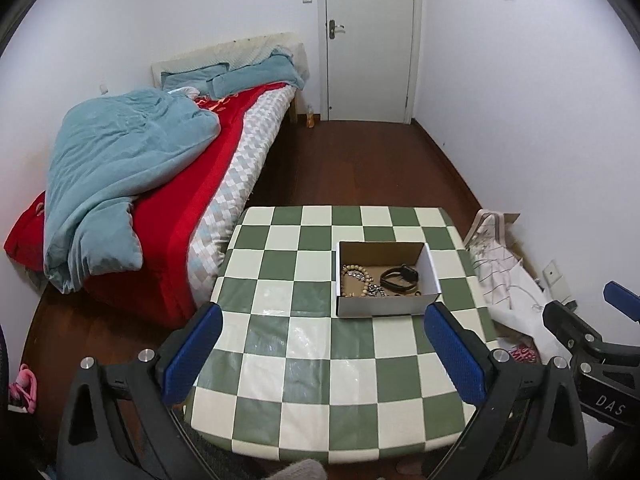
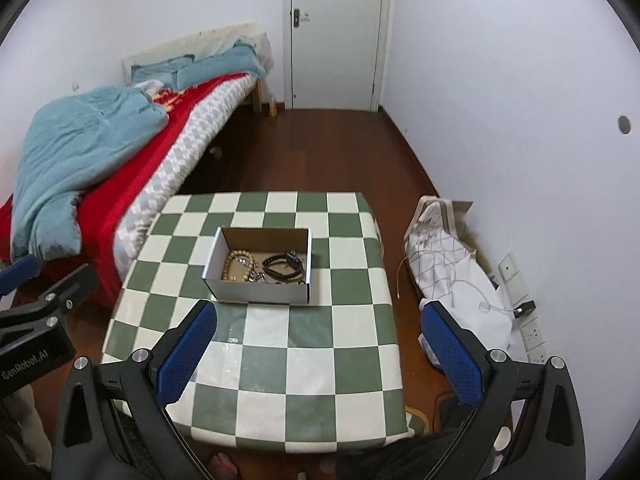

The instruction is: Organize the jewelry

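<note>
Step in hand, judged from the layout: approach/setup, w/ nothing yet grasped. All the jewelry is seen inside the open cardboard box (image 1: 386, 276) on the checkered table (image 1: 280, 360), towards the far half of the tabletop. In the box: a beaded bracelet (image 1: 354, 276) at the left side, a black band (image 1: 398, 278) at the right, and some silver chain pieces (image 1: 374, 290) near the front wall, partly hidden by it. No separate tray or holder is seen on the table, so the sorting destination can't be told.

Left gripper (image 1: 322, 356) is held wide open above the near part of the table, well short of the box; nothing is held or touched betw. its blue pads. Right gripper (image 2: 318, 354) is likewise spread wide, empty, hovering over the table's near right portion, w/ the box ahead and slightly to its left.

Next move likely calls for one gripper to be brought fwd and down into the box; a narrower opening would be needed for thin items. The chain pieces are probably tangled, so a single-item pick may be awkward. The light box could be shifted if a wall is bumped.
</note>
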The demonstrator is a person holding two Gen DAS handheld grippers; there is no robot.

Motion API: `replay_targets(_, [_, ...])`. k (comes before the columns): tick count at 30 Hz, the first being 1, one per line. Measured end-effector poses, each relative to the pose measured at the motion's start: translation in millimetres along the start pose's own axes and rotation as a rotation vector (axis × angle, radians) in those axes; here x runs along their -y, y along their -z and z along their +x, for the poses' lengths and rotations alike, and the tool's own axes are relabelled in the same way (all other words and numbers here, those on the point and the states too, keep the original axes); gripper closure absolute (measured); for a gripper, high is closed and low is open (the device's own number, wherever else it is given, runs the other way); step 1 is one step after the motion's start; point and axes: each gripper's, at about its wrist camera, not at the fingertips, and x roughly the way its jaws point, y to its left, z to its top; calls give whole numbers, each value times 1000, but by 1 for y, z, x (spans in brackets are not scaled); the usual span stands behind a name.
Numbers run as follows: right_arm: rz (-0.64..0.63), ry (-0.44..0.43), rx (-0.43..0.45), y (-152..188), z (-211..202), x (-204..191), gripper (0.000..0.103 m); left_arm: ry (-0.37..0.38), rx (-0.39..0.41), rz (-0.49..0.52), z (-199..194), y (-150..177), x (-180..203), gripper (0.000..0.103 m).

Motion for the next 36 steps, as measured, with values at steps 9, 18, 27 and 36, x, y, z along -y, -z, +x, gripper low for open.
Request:
replay_targets(9, [13,-13,47,4,-56,2,0,19,7,-21,-40,4,-2,0])
replay_targets(18, [13,-25,47,4,-74,1,0,8,11,-12,-50,2,-1,0])
replay_targets(27, [17,11,52,-18,-52,3,0,-33,34,-27,-36,-19,3,0])
replay_targets(36, [12,35,19,-40,-10,-2,0,-53,11,-39,-6,-34,7,0])
